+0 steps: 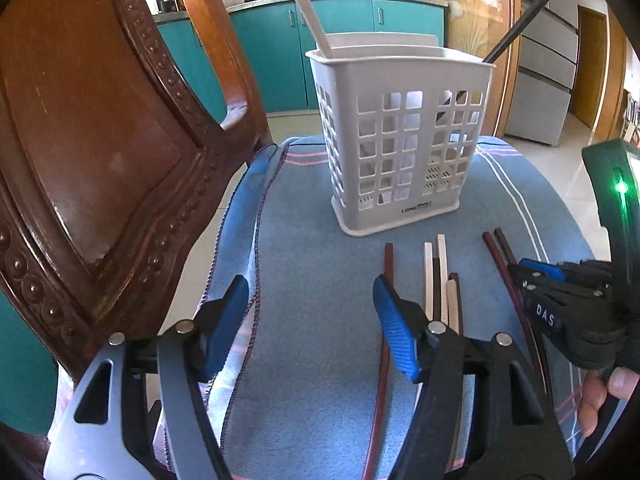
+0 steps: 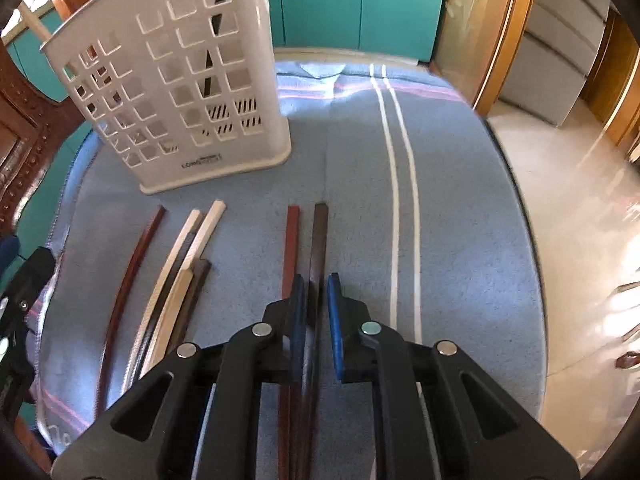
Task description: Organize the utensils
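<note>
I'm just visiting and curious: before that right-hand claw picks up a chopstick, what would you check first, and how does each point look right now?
1. Right gripper open around the dark brown chopstick: ok, a finger on each side, not yet closed.
2. Only one stick between the fingers: cannot tell; the red-brown chopstick lies right by the left finger.
3. Holder upright on the blue cloth: ok.
4. Room in the holder: ok; only two sticks are visible inside.
5. Left gripper out of the way: ok, open and empty.
</note>
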A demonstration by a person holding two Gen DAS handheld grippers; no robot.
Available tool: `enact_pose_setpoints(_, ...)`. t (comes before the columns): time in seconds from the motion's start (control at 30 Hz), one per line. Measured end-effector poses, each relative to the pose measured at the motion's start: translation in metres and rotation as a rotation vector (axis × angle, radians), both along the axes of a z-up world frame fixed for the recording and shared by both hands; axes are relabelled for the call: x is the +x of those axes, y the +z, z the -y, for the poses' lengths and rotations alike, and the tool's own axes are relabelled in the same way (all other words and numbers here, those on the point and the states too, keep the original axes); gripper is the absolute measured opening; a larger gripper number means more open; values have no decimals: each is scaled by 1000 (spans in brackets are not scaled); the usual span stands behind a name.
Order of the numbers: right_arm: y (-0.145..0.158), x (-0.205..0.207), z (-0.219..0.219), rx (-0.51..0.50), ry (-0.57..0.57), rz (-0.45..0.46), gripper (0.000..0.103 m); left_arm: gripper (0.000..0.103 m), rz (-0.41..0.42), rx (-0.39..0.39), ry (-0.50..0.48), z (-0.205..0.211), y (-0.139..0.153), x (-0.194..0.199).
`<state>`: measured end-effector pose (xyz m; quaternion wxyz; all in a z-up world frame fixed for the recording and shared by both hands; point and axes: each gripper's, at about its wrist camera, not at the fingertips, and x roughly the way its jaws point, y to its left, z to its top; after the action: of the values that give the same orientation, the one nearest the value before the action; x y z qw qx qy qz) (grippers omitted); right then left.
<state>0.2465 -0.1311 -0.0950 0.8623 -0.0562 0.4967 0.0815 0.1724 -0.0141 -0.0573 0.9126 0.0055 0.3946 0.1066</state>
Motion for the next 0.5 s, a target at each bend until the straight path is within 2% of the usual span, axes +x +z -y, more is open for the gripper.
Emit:
enact_pose_setpoints(0.13, 3, 2, 4, 18, -40, -13, 13, 66, -14, 6, 0, -3, -4, 1)
enact_pose_setpoints(0.2, 4, 2, 6, 16, -56, -15, 7, 66, -22, 11, -1, -3, -5, 1)
enact_pose_setpoints(0.43, 7, 3, 20, 28, -103, -34, 7, 69, -49, 9, -8, -2, -11, 5)
enact_pose_setpoints(0.5, 9, 4, 26, 60, -106, -41, 7, 70, -58, -10, -23, -2, -13, 7)
